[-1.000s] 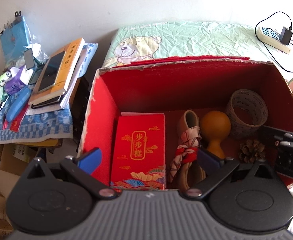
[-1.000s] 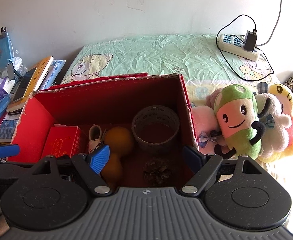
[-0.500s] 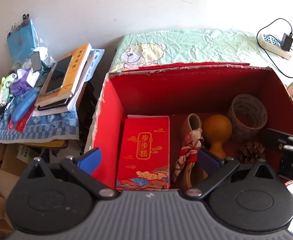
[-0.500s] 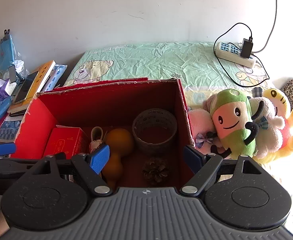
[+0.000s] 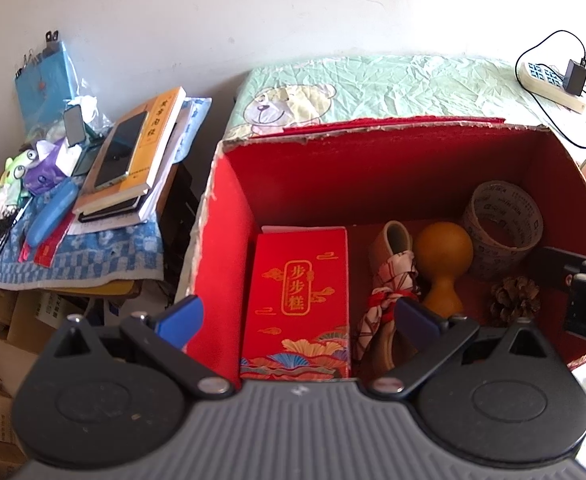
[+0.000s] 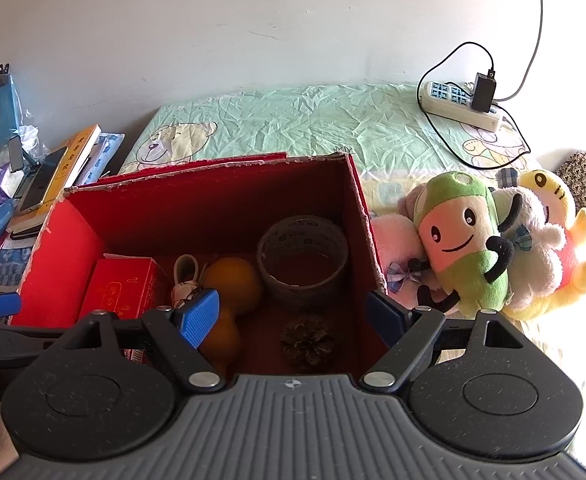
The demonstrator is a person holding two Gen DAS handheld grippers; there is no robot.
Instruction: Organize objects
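An open red cardboard box sits on the bed. Inside lie a red gift packet, a patterned cloth bundle, an orange gourd, a tape roll and a pine cone. My left gripper hovers open above the box's near left part, empty. Over the near right part, my right gripper is open and empty too.
Plush toys lie right of the box on the green bear sheet. A power strip with charger rests at the back right. A cluttered side table with books and a phone stands left.
Both grippers have pulled back and up a little from the box, so it looks smaller and lower. Nothing in the box moved; both stay open.
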